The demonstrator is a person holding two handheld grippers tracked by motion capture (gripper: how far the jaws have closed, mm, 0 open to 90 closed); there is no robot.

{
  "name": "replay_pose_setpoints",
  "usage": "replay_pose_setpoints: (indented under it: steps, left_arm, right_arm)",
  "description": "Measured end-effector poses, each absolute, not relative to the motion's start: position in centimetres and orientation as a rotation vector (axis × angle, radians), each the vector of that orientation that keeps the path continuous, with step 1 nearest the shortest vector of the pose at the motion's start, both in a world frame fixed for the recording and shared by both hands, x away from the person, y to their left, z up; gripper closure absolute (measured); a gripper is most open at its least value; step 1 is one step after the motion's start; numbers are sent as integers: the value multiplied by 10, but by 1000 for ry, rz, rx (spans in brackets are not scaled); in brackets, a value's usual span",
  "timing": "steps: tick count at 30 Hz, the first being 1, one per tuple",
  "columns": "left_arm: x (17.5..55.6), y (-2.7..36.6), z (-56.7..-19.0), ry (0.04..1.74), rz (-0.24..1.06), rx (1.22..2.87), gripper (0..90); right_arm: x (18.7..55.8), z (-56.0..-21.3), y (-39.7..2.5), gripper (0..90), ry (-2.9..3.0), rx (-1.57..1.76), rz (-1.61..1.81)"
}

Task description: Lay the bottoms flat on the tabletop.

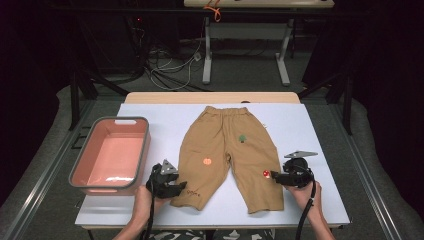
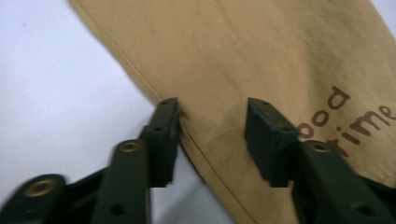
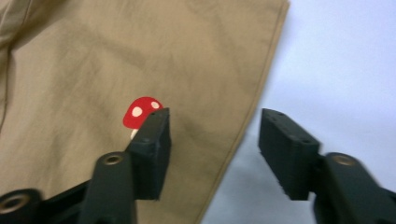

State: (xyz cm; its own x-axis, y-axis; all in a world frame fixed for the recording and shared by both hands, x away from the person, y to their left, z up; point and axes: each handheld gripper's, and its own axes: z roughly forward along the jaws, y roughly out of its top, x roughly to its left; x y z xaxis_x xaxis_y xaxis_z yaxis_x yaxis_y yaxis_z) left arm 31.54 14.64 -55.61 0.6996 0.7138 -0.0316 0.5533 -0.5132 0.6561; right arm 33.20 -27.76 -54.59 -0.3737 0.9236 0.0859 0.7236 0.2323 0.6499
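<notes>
Tan children's trousers (image 1: 225, 150) lie flat on the white table (image 1: 310, 125), waistband at the far side, legs toward me. My left gripper (image 1: 180, 186) is open at the outer seam of the left leg near its hem; in the left gripper view the gripper (image 2: 212, 133) straddles the trousers' (image 2: 243, 60) seam, beside brown lettering (image 2: 348, 119). My right gripper (image 1: 275, 175) is open at the outer edge of the right leg. In the right gripper view the gripper (image 3: 215, 144) has one jaw over the cloth by a red mushroom print (image 3: 140, 111) and the other over the table.
A pink tub with a grey rim (image 1: 111, 152) stands empty at the table's left. Orange (image 1: 207, 161) and green (image 1: 242, 138) prints mark the trousers. Bare white tabletop (image 1: 300, 210) lies in front of the hems. A second table's legs (image 1: 207, 55) and cables are on the floor behind.
</notes>
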Motion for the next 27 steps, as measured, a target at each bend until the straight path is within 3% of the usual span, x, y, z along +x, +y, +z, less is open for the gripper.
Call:
replay_pose_setpoints:
  steps: [4,6,11,15,19,27]
  left_arm:
    - [315,145,-558,920,290,2241,822]
    - [316,144,-557,904,308,2252,874]
    - [310,145,-551,906,523,2272,884]
    - [306,145,-549,901,646,2304,884]
    - [306,146,-554,924,548,2299,884]
    - [300,149,-556,927,481,2278,883]
  right_arm:
    - [333,-549,-272,586,2210,1518,868]
    - [333,-549,-272,656,2208,1516,877]
    - [332,-550,-272,827,2180,1509,879]
    - [332,-552,-269,884,2191,1484,895]
    - [332,-551,-268,900,2195,1472,884]
    - [330,-548,-268,900,2207,1458,819]
